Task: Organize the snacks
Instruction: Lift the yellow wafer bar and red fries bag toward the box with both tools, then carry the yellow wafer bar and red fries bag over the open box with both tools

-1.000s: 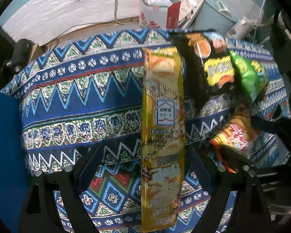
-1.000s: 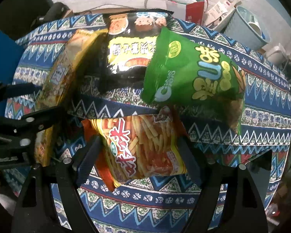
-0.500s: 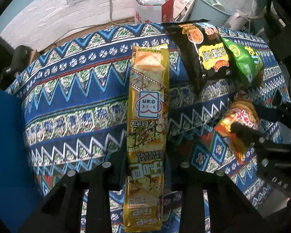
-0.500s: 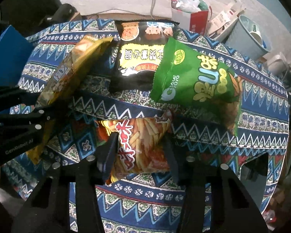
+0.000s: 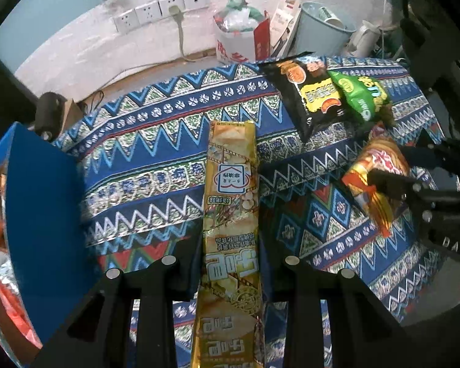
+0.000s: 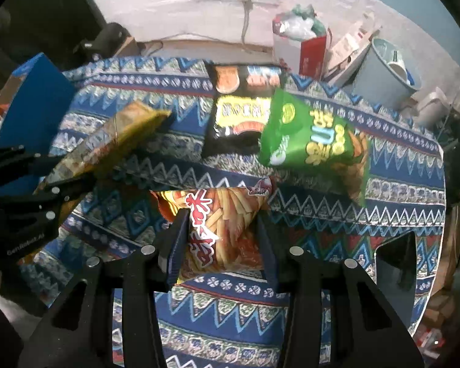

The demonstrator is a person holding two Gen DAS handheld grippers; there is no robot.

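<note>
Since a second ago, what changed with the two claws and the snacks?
Both claws closed on snacks: the left claw on the long yellow packet, the right claw, jaws still closing, on the orange fries bag. Both snacks are lifting. The black bag and green bag stayed put.

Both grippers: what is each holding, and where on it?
Left gripper clamps the long yellow packet near its lower end; right gripper, closing, squeezes the orange fries bag across its middle.
</note>
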